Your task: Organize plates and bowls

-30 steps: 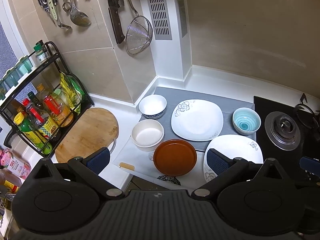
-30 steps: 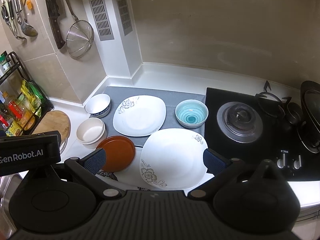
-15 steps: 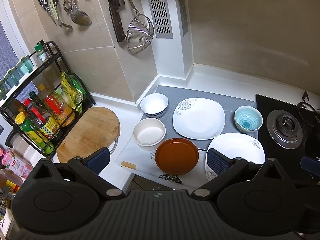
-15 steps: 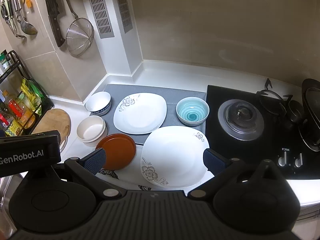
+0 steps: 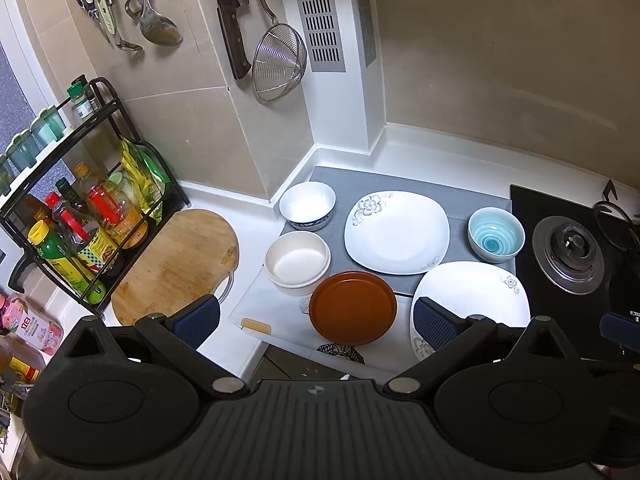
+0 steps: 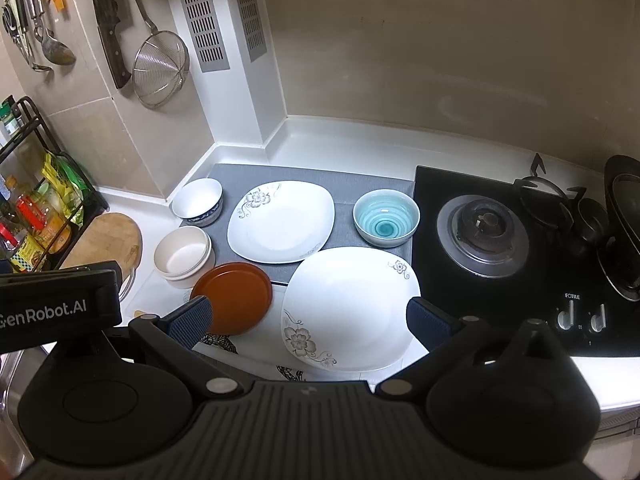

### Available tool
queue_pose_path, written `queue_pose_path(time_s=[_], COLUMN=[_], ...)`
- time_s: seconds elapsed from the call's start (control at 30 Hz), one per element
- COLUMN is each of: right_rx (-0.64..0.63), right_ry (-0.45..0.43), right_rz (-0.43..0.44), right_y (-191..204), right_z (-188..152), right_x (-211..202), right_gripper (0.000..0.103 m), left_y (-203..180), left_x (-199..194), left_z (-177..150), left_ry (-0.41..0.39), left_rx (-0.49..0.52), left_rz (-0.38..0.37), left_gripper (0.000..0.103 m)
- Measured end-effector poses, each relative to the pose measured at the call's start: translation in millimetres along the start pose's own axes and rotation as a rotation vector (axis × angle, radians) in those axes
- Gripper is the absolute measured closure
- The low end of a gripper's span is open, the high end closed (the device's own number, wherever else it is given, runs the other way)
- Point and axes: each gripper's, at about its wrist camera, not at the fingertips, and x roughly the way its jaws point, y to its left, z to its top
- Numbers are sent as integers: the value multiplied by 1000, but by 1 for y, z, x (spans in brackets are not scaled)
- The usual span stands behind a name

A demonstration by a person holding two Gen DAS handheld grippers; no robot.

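A: Looking through your left wrist view first: your left gripper (image 5: pixel 316 322) hangs spread wide with nothing between its pads, above the brown plate (image 5: pixel 353 308) at lower centre. Why is the crockery laid out so?

B: I'd judge it as set out for sorting. The cream bowl (image 5: pixel 297 261) and white bowl (image 5: pixel 307 205) sit left of centre, the far square plate (image 5: pixel 397 231) mid-frame on the grey mat (image 5: pixel 472 196), the teal bowl (image 5: pixel 496 233) to its right. The near square plate (image 5: pixel 472 300) is partly cut off by your right-hand pad.

A: And the right wrist view?

B: Your right gripper (image 6: pixel 307 318) is likewise fully open and empty, framing the near square plate (image 6: pixel 352 308) at lower centre, likely your first pick. The brown plate (image 6: pixel 234 296) lies just beside it, its lower left edge hidden behind a pad. The teal bowl (image 6: pixel 386 218) stands near the stove (image 6: pixel 480 236). Whether the cream bowl (image 6: pixel 183 255) is one bowl or a nested pair is hard to tell.
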Motion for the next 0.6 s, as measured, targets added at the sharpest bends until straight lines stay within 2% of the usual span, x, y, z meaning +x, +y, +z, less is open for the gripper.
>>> queue_pose_path(time_s=[0.37, 0.6], right_rx=[-2, 1], right_ry=[11, 46], right_rz=[3, 7], right_y=[-1, -3], right_z=[-1, -1], right_x=[6, 20], right_gripper=[0, 0], left_y=[-4, -6], left_x=[7, 23], left_z=[-2, -1], left_ry=[11, 59], left_rx=[3, 7], left_rz=[6, 5], left_gripper=[0, 0])
